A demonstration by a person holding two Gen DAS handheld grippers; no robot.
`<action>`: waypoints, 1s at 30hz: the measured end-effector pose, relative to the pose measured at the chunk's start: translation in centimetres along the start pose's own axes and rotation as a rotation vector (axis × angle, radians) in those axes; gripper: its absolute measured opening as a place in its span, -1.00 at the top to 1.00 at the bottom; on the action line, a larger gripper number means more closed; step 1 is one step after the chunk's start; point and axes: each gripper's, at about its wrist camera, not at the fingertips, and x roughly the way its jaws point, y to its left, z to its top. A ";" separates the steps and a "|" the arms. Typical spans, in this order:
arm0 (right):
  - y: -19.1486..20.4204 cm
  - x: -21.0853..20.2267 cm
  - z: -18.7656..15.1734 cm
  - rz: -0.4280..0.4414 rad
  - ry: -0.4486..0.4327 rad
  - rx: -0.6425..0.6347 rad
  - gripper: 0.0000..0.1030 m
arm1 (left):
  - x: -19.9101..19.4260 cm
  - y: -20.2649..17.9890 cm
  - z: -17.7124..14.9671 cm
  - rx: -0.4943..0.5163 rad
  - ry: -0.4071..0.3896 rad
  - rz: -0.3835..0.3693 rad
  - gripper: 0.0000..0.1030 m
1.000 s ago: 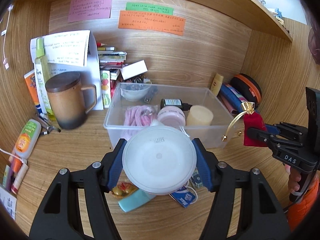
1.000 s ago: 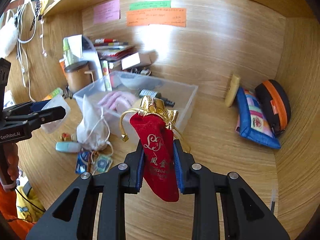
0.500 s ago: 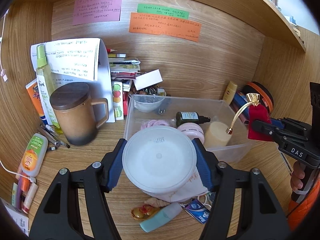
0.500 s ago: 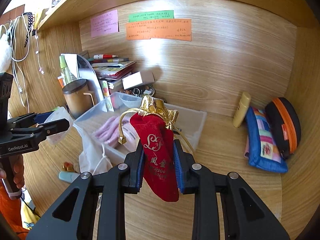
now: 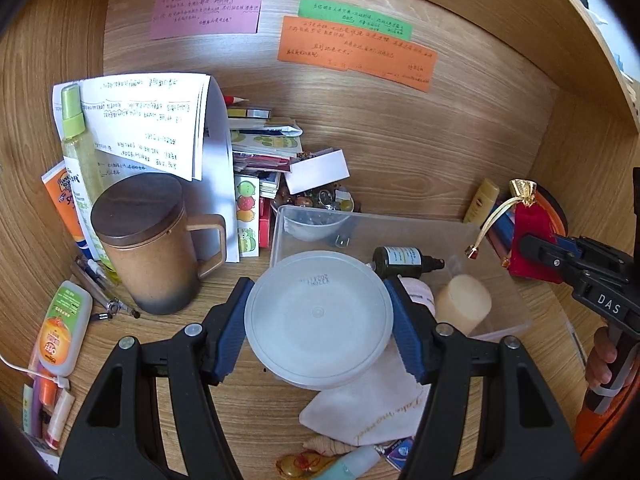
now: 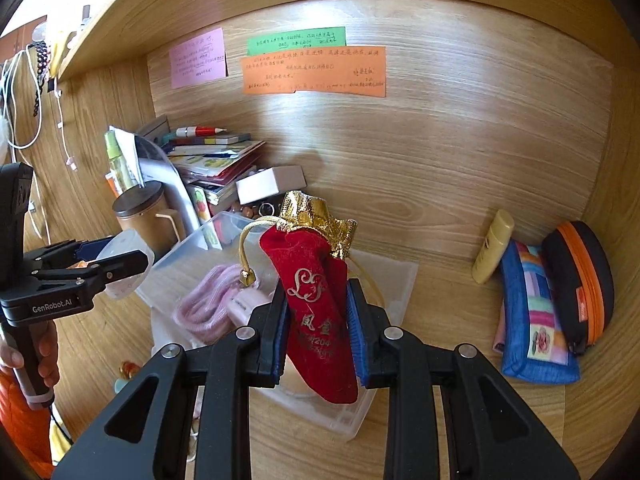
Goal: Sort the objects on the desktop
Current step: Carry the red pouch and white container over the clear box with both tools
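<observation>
Left gripper (image 5: 318, 326): fingers clamped on a round translucent tub (image 5: 318, 316), held above the near edge of the clear bin (image 5: 500, 326). Right gripper (image 6: 318, 334): fingers clamped on a red drawstring pouch (image 6: 316, 300), hanging over the bin toward the tabletop's back right. Recommended: lower each item fully inside the bin walls before release, pouch onto free floor clear of the dark bottle (image 5: 400, 260), one hand at a time.

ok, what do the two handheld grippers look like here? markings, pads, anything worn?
Both are matte black with blue pads on the fingers and silver pivot screws. The left gripper reads "GenRobot.AI"; the right gripper reads "DAS". Each hand shows an orange sleeve.
</observation>
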 end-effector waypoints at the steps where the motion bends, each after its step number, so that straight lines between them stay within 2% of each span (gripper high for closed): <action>1: 0.0 0.1 0.2 -0.003 0.000 -0.003 0.54 | 0.2 0.1 0.2 -0.002 0.002 -0.001 -0.25; 12: 0.0 2.5 1.2 -0.001 0.016 -0.020 0.54 | 2.0 1.4 2.5 -0.006 0.011 -0.003 -0.25; 17: 0.1 3.9 1.4 0.005 0.033 -0.010 0.54 | 3.5 0.7 3.4 0.019 0.028 -0.020 -0.25; 30: -2.0 7.2 0.0 -0.016 0.111 0.038 0.54 | 8.3 0.0 4.6 0.034 0.093 -0.036 -0.25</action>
